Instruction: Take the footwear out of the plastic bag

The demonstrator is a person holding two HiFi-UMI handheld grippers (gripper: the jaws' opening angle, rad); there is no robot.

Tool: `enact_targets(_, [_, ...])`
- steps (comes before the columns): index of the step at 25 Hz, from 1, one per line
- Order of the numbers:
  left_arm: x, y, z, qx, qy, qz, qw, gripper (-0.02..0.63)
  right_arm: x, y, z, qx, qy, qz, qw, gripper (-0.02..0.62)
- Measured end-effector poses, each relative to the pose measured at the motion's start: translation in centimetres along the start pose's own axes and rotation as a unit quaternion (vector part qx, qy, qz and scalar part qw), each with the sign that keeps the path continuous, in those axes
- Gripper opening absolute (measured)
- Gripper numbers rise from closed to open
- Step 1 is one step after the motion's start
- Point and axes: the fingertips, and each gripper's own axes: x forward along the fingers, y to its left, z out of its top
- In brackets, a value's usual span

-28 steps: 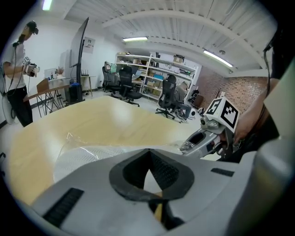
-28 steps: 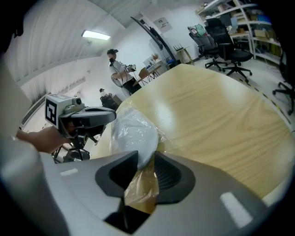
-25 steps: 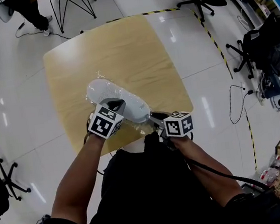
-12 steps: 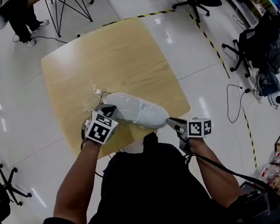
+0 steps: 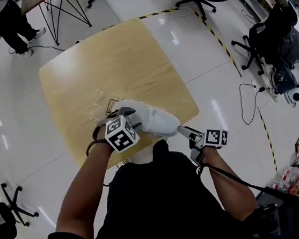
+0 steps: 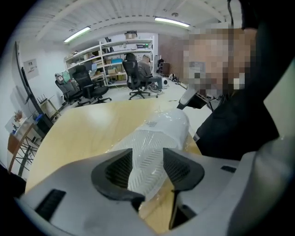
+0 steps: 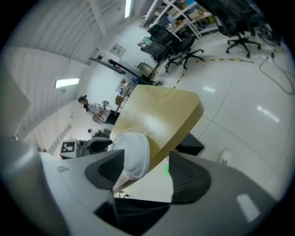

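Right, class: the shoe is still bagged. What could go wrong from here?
1. The shoe lies at the table's near edge; both grippers' jaws have just been opening, the right gripper empty, so a nudge may tip it off.
2. The left gripper straddles shoe and plastic bag together; closing could clamp film onto shoe.

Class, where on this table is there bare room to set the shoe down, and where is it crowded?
Bare: the table's whole far half, beyond the shoe and bag, plus the strip left of the bag. Crowded: the near edge, where both lie.
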Motion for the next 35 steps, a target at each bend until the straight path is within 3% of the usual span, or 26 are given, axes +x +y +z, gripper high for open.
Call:
enact_targets(3, [0.8, -0.2, -0.2, -0.017, 0.002, -0.009, 0.9998, 0.188, 1.8, 0.8, -1.3, 0.046, 0.006, 0.032, 0.998, 0.318])
enact_targets(5, [0.8, -0.3, -0.1, -0.037, -0.005, -0.011, 0.9993, 0.168, 2.7, 0.6, -1.4, 0.048, 0.004, 0.020, 0.999, 0.311])
enact_targets(7, [0.7, -0.5, -0.3, -0.045, -0.006, -0.012, 0.9989, 0.155, 2.4, -0.1, -1.5, 0.053, -0.001, 0.007, 0.999, 0.210])
enact_targets(11, [0.5, -0.6, -0.7, -0.046, -0.002, -0.012, 0.9989, 0.119, 0.2, 0.1, -1.1, 0.056, -0.021, 0.044, 0.997, 0.110])
enact_targets(23, [-1.0, 0.4, -2.9, -0.068, 0.001, -0.008, 0.9977, 0.087, -2.3, -1.3, 0.4, 0.084, -0.037, 0.054, 0.994, 0.097])
enact_targets(29, [-1.9, 0.6, -3.5, -0.074, 0.000, 0.014, 0.9971, 0.114, -3.5, -0.4, 0.9, 0.085, -0.050, 0.065, 0.993, 0.082])
enact_targets(35, [-2.3, 2.3, -5.2, -0.100, 0.016, 0.054, 0.9934, 0.065, -4.7, -1.5, 1.4, 0.086, -0.072, 0.074, 0.991, 0.070])
